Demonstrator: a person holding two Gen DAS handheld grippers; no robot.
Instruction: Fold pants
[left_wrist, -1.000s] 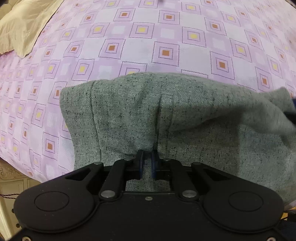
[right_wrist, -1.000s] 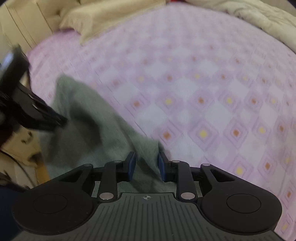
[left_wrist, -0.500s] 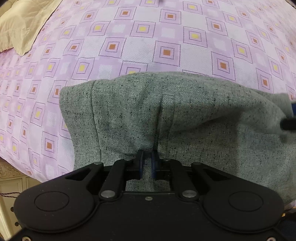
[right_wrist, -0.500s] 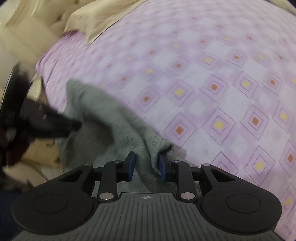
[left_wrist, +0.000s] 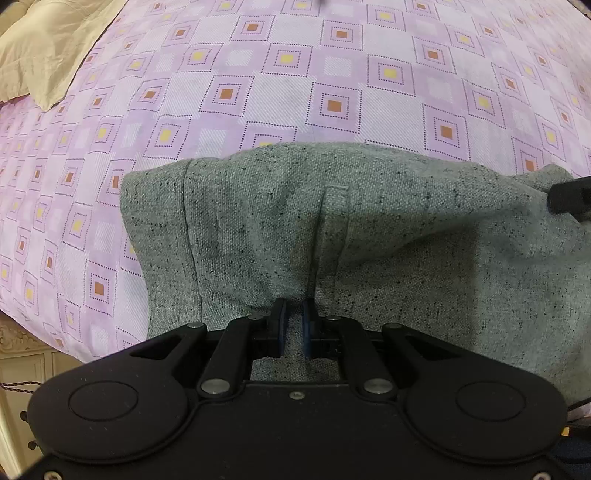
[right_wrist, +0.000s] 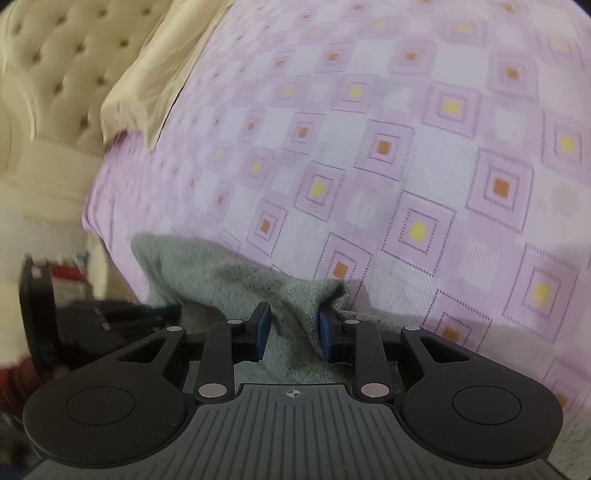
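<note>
Grey speckled pants (left_wrist: 369, 229) lie folded at the near edge of a bed with a purple checked sheet (left_wrist: 332, 74). My left gripper (left_wrist: 291, 325) is shut on a fold of the pants near their middle seam. My right gripper (right_wrist: 291, 328) is shut on the pants (right_wrist: 229, 273) at their right end, with bunched cloth between its blue pads. The right gripper's tip (left_wrist: 569, 192) shows at the right edge of the left wrist view. The left gripper (right_wrist: 92, 317) shows blurred at the left of the right wrist view.
A beige pillow (left_wrist: 44, 48) lies at the far left of the bed. A tufted cream headboard (right_wrist: 48, 74) stands behind it. Cream carved furniture (left_wrist: 22, 354) stands below the bed's near left edge.
My right gripper has swung low and nearer the bed, carrying its end of the pants with it. My left gripper has held still on the fold.
</note>
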